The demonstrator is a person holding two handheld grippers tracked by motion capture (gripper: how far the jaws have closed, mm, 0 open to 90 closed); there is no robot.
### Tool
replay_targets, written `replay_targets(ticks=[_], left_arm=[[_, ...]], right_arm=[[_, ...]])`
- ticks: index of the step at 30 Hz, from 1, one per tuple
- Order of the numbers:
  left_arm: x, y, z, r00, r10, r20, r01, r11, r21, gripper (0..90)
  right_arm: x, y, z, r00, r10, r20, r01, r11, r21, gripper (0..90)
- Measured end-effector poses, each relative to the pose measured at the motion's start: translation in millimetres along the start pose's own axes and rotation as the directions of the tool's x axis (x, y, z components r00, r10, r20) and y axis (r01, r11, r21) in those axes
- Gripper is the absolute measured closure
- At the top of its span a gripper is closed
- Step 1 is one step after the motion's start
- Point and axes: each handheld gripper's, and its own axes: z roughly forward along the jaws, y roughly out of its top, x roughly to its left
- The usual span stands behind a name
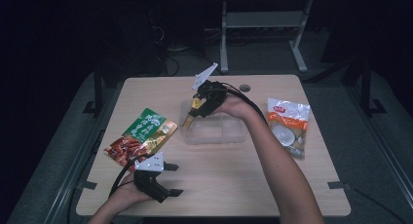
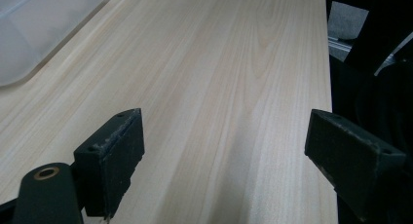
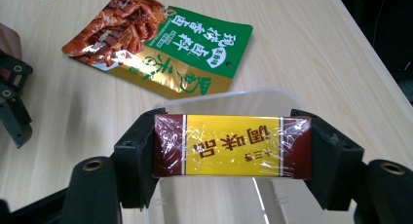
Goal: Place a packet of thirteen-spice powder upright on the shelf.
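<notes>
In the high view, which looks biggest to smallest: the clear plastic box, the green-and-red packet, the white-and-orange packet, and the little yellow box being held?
1. Clear plastic box
2. Green-and-red packet
3. White-and-orange packet, nearly the same as the second, so that order is unsure
4. Yellow box, clearly smallest

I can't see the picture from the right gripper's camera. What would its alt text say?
Two black fingers clamp a small yellow and dark red box wrapped in film, held above the rim of a clear plastic container. Behind it, a green and red snack pouch lies flat on the pale wooden table.
</notes>
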Motion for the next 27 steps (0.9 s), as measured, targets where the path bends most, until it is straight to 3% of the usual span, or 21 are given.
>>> replay_targets(ticks=[4,8,24,27], left_arm=[[-1.0,-0.4,0.6,1.0000,0.001,0.008,-0.001,1.0000,0.002,14.0],[-1.3,-0.1,1.0,1.0000,-0.002,0.010,0.002,1.0000,0.002,14.0],[-1.6,-0.1,1.3,0.9999,-0.011,0.012,0.011,0.9999,-0.006,13.4],[-0.6,0.8,0.6,0.9995,-0.031,0.008,0.031,0.9995,-0.011,13.2]], right_arm=[[3.1,9.0,5.0,0.9991,-0.042,0.007,0.042,0.9989,0.022,31.0],[3.4,14.0,14.9,0.9987,-0.051,-0.008,0.051,0.9976,0.046,31.0],[0.1,12.2,47.1,0.9986,-0.034,-0.041,0.038,0.9952,0.090,30.9],[-0.8,10.4,51.2,0.9987,-0.031,-0.041,0.034,0.9952,0.092,30.7]])
